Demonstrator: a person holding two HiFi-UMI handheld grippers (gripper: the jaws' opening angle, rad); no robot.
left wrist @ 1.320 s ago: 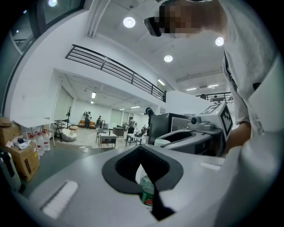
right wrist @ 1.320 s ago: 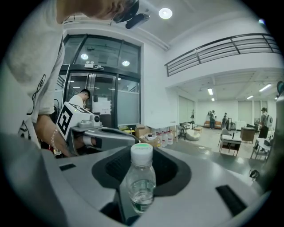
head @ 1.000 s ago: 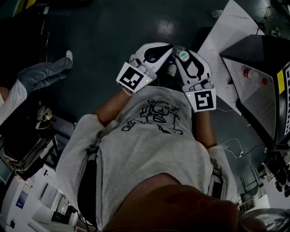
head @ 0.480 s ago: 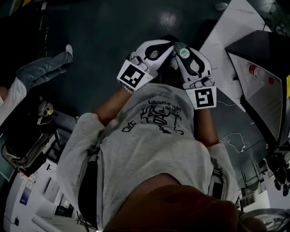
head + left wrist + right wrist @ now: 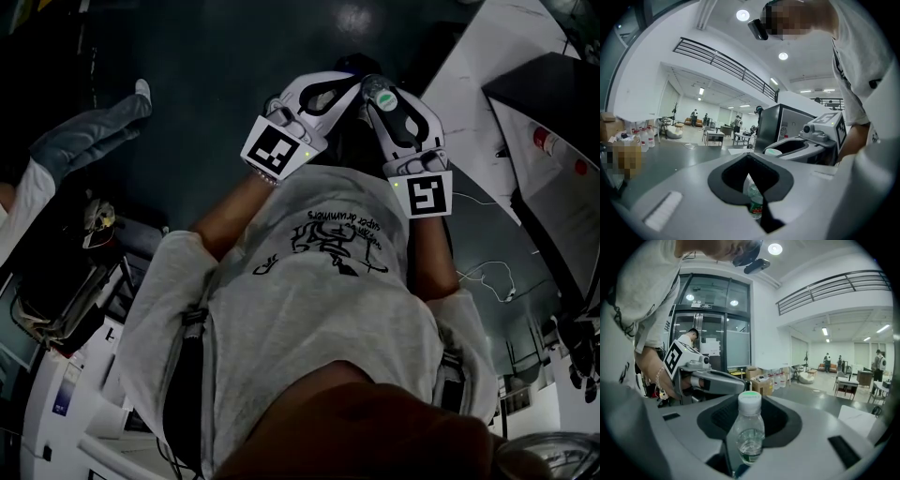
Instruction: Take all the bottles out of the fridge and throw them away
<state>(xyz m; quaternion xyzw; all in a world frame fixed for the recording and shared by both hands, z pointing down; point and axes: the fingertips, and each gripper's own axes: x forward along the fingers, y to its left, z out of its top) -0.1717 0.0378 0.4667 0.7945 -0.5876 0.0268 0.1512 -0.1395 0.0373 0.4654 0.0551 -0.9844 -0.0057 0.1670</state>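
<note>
In the head view my two grippers are held close together in front of the person's chest, above the dark floor. My right gripper (image 5: 370,89) is shut on a clear water bottle (image 5: 749,432) with a pale green cap (image 5: 382,95); the bottle stands upright between the jaws. My left gripper (image 5: 349,82) is shut on a second clear bottle with a green label (image 5: 754,202), which shows only through the gap in its jaws. Each gripper view shows the other gripper beside it: the right gripper (image 5: 806,145) and the left gripper (image 5: 710,378).
The black fridge (image 5: 553,122) stands at the right with red items (image 5: 547,141) inside, and also shows as a dark box (image 5: 780,126). A white board (image 5: 478,84) and a cable (image 5: 487,277) lie on the floor. Another person's leg (image 5: 84,141) is at left. Cardboard boxes (image 5: 761,384) stand behind.
Both grippers have sunk a little together, each still shut on its bottle. The fridge has slid toward the right edge of the head view.
</note>
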